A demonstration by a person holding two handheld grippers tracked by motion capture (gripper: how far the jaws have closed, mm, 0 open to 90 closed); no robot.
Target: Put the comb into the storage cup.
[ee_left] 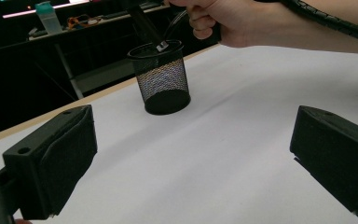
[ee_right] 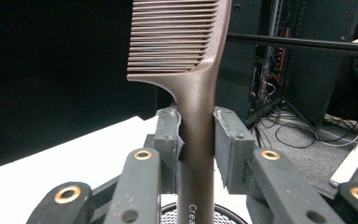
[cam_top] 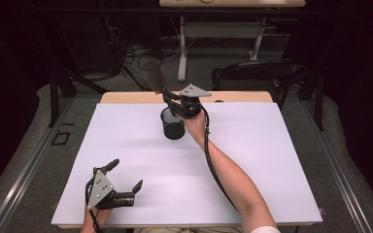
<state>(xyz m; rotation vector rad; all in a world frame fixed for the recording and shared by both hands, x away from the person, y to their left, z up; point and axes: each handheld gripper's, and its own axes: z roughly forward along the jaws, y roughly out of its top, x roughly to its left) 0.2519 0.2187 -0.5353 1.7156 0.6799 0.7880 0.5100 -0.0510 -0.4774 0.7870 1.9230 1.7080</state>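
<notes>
Comb (ee_right: 193, 93), brown, long-handled, is pinched at its handle between the two pads of the right gripper (ee_right: 196, 144); its toothed end runs up toward the top centre of the right gripper view, and its handle end drops toward the mesh rim at the bottom edge. Going left to right in the high view: the left gripper (cam_top: 126, 175) sits low at the lower left of the frame over the white table cover (cam_top: 272, 160), jaws spread wide with nothing between them, well apart from the work. At upper centre stands the black mesh cup (cam_top: 173, 124), upright, mouth open upward. Touching or just above its rim on the right side is the right gripper (cam_top: 174, 103), closed tight on the comb (cam_top: 154, 75), which slants up and to the left out of the hand. Left gripper view confirms it: cup (ee_left: 163, 77) in the upper middle, the person's right hand (ee_left: 228, 23) just above and to its right, the comb's lower end (ee_left: 161, 45) at the cup's mouth. Judgement: the comb's long axis is steep but tilted, tail end pointing into the cup directly below the grip; the right hand is far nearer, so the next move likely needs a lowering along that axis before release. Whether the tail is already inside the rim cannot be told for certain.
</notes>
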